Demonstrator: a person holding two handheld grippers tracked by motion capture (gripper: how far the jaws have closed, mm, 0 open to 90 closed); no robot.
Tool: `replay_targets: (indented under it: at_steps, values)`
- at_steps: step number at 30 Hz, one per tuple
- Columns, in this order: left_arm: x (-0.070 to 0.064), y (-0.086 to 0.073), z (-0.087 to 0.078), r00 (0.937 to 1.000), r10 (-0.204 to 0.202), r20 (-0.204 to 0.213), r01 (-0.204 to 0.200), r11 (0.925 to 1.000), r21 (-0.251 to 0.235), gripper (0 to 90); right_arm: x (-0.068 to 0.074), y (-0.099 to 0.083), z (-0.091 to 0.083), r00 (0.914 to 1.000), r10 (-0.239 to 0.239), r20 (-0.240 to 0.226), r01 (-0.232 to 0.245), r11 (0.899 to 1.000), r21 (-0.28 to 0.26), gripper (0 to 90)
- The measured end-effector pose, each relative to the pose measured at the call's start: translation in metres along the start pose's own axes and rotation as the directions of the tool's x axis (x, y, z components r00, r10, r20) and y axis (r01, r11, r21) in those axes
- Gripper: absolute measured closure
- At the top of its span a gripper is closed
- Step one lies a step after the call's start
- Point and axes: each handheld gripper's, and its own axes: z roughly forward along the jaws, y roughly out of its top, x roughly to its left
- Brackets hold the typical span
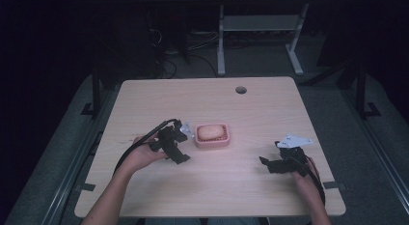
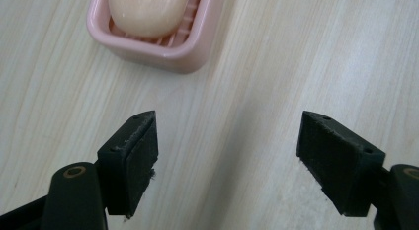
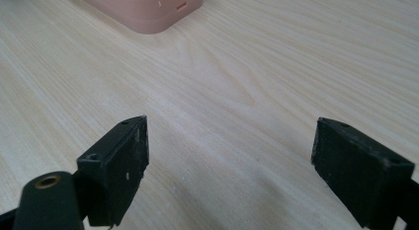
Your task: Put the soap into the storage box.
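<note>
A pink soap dish (image 1: pixel 212 141) sits near the middle of the wooden table, holding a pale oval bar of soap (image 1: pixel 210 131). My left gripper (image 1: pixel 184 145) hovers just left of the dish, open, with nothing between its jaws. In the left gripper view, the dish (image 2: pixel 168 50) and soap (image 2: pixel 146 10) lie ahead and to the left of the open left gripper (image 2: pixel 228 136). My right gripper (image 1: pixel 270 155) is open over bare wood to the right of the dish. In the right gripper view, a corner of the dish (image 3: pixel 148 10) lies well beyond the empty right gripper (image 3: pixel 230 131).
The table (image 1: pixel 169 99) has a round cable hole (image 1: pixel 240 90) near its far edge. Beyond the table, white desk legs (image 1: pixel 221 41) and cables stand on a dark floor. Bare wood surrounds the dish on all sides.
</note>
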Motion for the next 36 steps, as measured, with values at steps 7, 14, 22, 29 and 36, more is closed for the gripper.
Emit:
replay_targets:
  at_steps: [7, 14, 22, 29, 36]
  values:
    - [-0.002, -0.016, -0.004, 0.9999, -0.013, -0.007, 0.013, 0.9999, -0.010, 24.0, -0.002, -0.001, 0.000, 1.0000, 0.006, 0.006, -0.006, 1.000, 0.002, 13.9]
    - [-0.004, -0.030, -0.007, 0.9995, -0.033, -0.004, 0.032, 0.9993, -0.018, 24.0, -0.002, -0.002, 0.000, 0.9999, 0.009, 0.012, -0.009, 1.000, 0.002, 13.9]
    - [-0.007, -0.038, -0.010, 0.9992, -0.038, -0.013, 0.038, 0.9986, -0.036, 24.2, -0.002, -0.003, 0.000, 0.9998, 0.012, 0.018, -0.012, 1.000, 0.007, 13.9]
    - [-0.009, -0.046, -0.009, 0.9987, -0.049, -0.013, 0.048, 0.9980, -0.040, 24.2, -0.003, -0.003, 0.000, 0.9997, 0.009, 0.021, -0.009, 1.000, 0.006, 13.9]
    - [-0.011, -0.055, -0.011, 0.9979, -0.064, -0.011, 0.063, 0.9971, -0.044, 24.2, -0.002, -0.003, -0.001, 0.9997, 0.011, 0.020, -0.012, 1.000, 0.009, 13.9]
